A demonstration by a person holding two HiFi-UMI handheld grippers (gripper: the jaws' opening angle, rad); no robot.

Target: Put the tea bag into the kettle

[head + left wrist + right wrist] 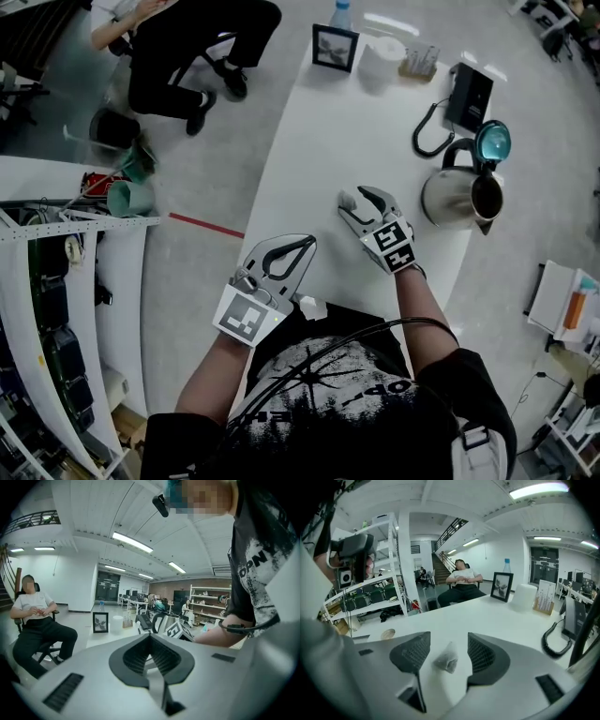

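Observation:
A small pale tea bag point(446, 658) lies on the white table point(309, 150), between the fingers of my right gripper point(449, 640). The pads stand apart on either side and do not touch it. In the head view the right gripper point(361, 201) is open near the table's middle, left of the steel kettle point(457, 195). The kettle's teal lid point(492, 142) is flipped up and its dark mouth shows. My left gripper point(307, 244) hovers near the table's front edge with its fingertips together and nothing held. In the left gripper view its pads point(150, 638) meet at the tip.
The black kettle base point(469, 94) and its coiled cord point(427, 136) sit behind the kettle. A picture frame point(335, 47), a white cup point(382, 56) and a bottle point(342, 14) stand at the far end. A seated person point(187, 47) is beyond the table's left; shelves point(56, 309) stand at the left.

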